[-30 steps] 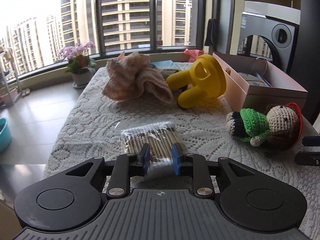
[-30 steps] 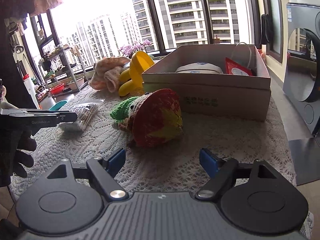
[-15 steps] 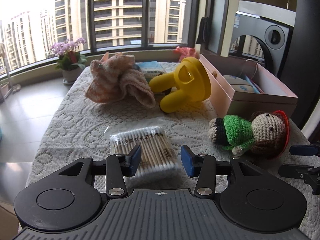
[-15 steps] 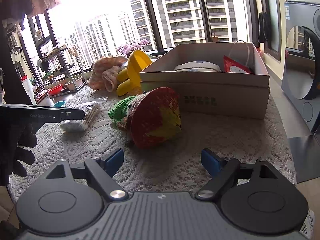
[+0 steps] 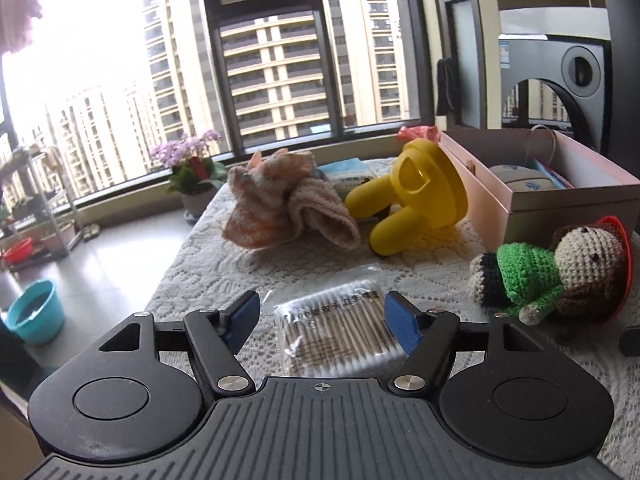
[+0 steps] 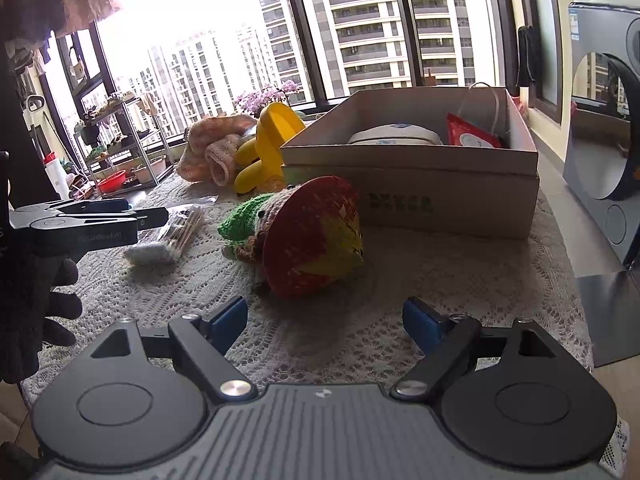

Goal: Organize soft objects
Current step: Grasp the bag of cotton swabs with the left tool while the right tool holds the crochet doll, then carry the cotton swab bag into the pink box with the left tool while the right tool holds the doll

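A clear bag of cotton swabs [image 5: 340, 332] lies on the lace tablecloth [image 5: 248, 276] right in front of my left gripper [image 5: 322, 322], which is open and empty, its blue pads either side of the bag's near end. A crocheted doll [image 5: 560, 268] in green with a red hat lies to the right. In the right wrist view the doll [image 6: 304, 236] lies ahead of my right gripper [image 6: 326, 324], which is open and empty. A pink knitted cloth [image 5: 284, 208] and a yellow soft toy [image 5: 412, 200] lie farther back. The swab bag [image 6: 168, 236] and the left gripper [image 6: 120, 212] show at left.
An open pink cardboard box [image 5: 560, 196] with a white pad and packets inside stands at the right; it also shows in the right wrist view [image 6: 420, 188]. A potted purple flower [image 5: 188, 172] stands by the window. A washing machine [image 6: 608, 120] stands right of the table.
My left gripper has opened wide from nearly shut and now straddles the near end of the swab bag. The right gripper has barely moved.
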Motion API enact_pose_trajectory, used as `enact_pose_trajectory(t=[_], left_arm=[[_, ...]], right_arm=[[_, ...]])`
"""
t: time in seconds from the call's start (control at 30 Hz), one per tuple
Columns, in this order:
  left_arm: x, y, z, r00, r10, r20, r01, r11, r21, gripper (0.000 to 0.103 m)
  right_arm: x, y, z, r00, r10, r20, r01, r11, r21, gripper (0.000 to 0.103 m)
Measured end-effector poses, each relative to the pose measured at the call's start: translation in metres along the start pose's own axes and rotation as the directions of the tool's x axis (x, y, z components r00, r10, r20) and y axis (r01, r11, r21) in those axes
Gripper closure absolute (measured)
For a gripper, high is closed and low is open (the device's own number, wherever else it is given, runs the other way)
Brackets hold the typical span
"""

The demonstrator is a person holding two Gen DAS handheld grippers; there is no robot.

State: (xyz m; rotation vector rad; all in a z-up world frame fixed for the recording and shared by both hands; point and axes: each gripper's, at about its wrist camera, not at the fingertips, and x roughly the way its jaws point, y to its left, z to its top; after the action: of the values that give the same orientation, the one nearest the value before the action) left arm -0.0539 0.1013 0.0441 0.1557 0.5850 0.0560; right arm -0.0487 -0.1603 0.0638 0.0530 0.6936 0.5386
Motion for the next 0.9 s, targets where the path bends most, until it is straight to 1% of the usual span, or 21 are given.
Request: enact_pose_trajectory(t=[0.03, 0.07, 0.1, 0.13, 0.17, 0.2, 0.23, 0.27, 0.3, 0.37, 0.43, 0.5, 0.6, 0.67, 0.7, 0.8, 0.87, 0.9], left_arm=[[-0.001, 0.003, -0.001, 0.999, 0.048, 0.014, -0.048, 0.999, -0.005, 0.029], [-0.001, 0.010, -0.001, 0.997, 0.077, 0.022, -0.076, 0.996, -0.039, 0.029], [0.000, 0.024, -0.001, 0.998, 0.064, 0.011, -0.062, 0.991, -0.116, 0.029], [0.004, 0.034, -0.002, 0.999, 0.035, -0.009, -0.036, 0.982, -0.185, 0.029], [0.009, 0.049, -0.003, 0.999, -0.019, -0.038, 0.008, 0.960, -0.279, 0.029], [0.014, 0.058, -0.005, 0.996, -0.070, -0.056, 0.046, 0.935, -0.353, 0.029], [0.018, 0.063, -0.006, 0.992, -0.107, -0.063, 0.074, 0.915, -0.398, 0.029], [0.021, 0.063, -0.006, 0.990, -0.126, -0.066, 0.088, 0.907, -0.413, 0.029], [0.023, 0.060, -0.005, 0.990, -0.126, -0.070, 0.088, 0.911, -0.402, 0.027], [0.028, 0.046, -0.001, 0.991, -0.106, -0.076, 0.076, 0.943, -0.324, 0.025], [0.035, 0.031, 0.000, 0.992, -0.099, -0.080, 0.075, 0.964, -0.256, 0.024], [0.040, 0.021, 0.002, 0.993, -0.098, -0.072, 0.080, 0.972, -0.221, 0.023], [0.044, 0.017, 0.005, 0.992, -0.107, -0.068, 0.090, 0.973, -0.214, 0.022], [0.047, 0.017, 0.005, 0.992, -0.113, -0.064, 0.096, 0.972, -0.215, 0.022], [0.048, 0.017, 0.005, 0.991, -0.116, -0.060, 0.101, 0.972, -0.213, 0.022], [0.049, 0.015, 0.004, 0.991, -0.127, -0.048, 0.116, 0.976, -0.184, 0.022], [0.051, 0.014, 0.006, 0.990, -0.134, -0.049, 0.124, 0.978, -0.166, 0.020], [0.054, 0.013, 0.007, 0.988, -0.142, -0.065, 0.130, 0.979, -0.159, 0.020]], right_arm=[[0.000, 0.000, 0.000, 1.000, 0.000, 0.002, 0.000, 1.000, -0.001, 0.018], [0.000, 0.000, 0.000, 1.000, 0.000, 0.003, 0.000, 1.000, -0.002, 0.017], [0.000, 0.000, 0.000, 1.000, 0.000, 0.003, 0.000, 1.000, -0.003, 0.017], [0.000, 0.000, -0.001, 1.000, -0.001, 0.002, 0.001, 1.000, -0.004, 0.017], [0.000, 0.001, -0.001, 1.000, -0.002, 0.001, 0.002, 1.000, -0.004, 0.017], [0.000, 0.000, 0.000, 1.000, -0.002, 0.000, 0.002, 1.000, -0.005, 0.017], [0.000, 0.001, 0.000, 1.000, -0.003, -0.001, 0.003, 1.000, -0.005, 0.017], [0.000, 0.001, 0.000, 1.000, -0.003, -0.002, 0.003, 1.000, -0.006, 0.017], [0.001, 0.001, 0.000, 1.000, -0.003, -0.003, 0.003, 1.000, -0.006, 0.017], [0.001, 0.001, 0.000, 1.000, -0.003, -0.005, 0.003, 1.000, -0.006, 0.017], [0.001, 0.001, 0.000, 1.000, -0.003, -0.004, 0.003, 1.000, -0.005, 0.017], [0.001, 0.001, 0.000, 1.000, -0.003, 0.000, 0.003, 1.000, -0.004, 0.016], [-0.003, 0.004, -0.001, 1.000, 0.001, 0.018, -0.001, 1.000, -0.023, 0.015], [-0.008, 0.011, 0.002, 0.999, 0.005, 0.048, -0.001, 0.997, -0.077, 0.015], [-0.011, 0.019, 0.007, 0.998, -0.002, 0.065, 0.012, 0.989, -0.146, 0.015], [-0.012, 0.036, 0.023, 0.994, -0.024, 0.103, 0.056, 0.947, -0.317, 0.012], [-0.006, 0.038, 0.036, 0.995, -0.011, 0.097, 0.044, 0.936, -0.350, 0.004], [0.002, 0.037, 0.045, 0.997, -0.007, 0.078, 0.034, 0.935, -0.353, 0.004]])
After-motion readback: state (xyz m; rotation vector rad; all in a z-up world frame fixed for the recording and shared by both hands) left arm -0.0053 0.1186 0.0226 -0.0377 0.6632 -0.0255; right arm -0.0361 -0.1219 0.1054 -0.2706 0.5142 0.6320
